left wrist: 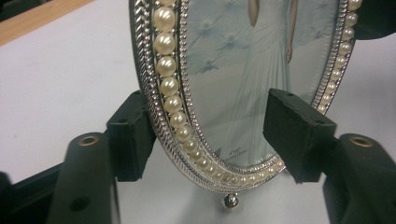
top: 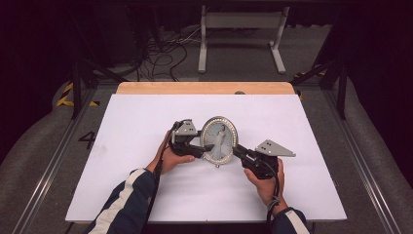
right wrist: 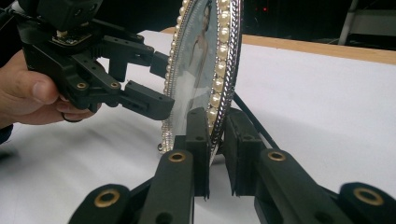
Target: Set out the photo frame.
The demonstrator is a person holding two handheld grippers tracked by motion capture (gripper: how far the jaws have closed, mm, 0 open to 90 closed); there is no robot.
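Observation:
An oval picture frame (top: 220, 139) with a pearl and silver rim stands upright at the middle of the white table; it holds a photo of a figure in a pale dress. My left gripper (top: 200, 146) is open, its jaws straddling the frame's left edge (left wrist: 170, 88), one pad behind it and one in front of the glass. My right gripper (top: 238, 151) is shut on the frame's lower right rim (right wrist: 215, 100). In the right gripper view the left gripper (right wrist: 161, 81) reaches in from the left, a hand behind it. A small ball foot (left wrist: 229, 200) sits under the frame.
The white table top (top: 146, 185) has a wooden strip (top: 204, 87) along its far edge. A thin black strut (right wrist: 252, 121) slants down behind the frame. A white metal stand (top: 241, 29) and loose cables (top: 165, 53) lie on the floor beyond.

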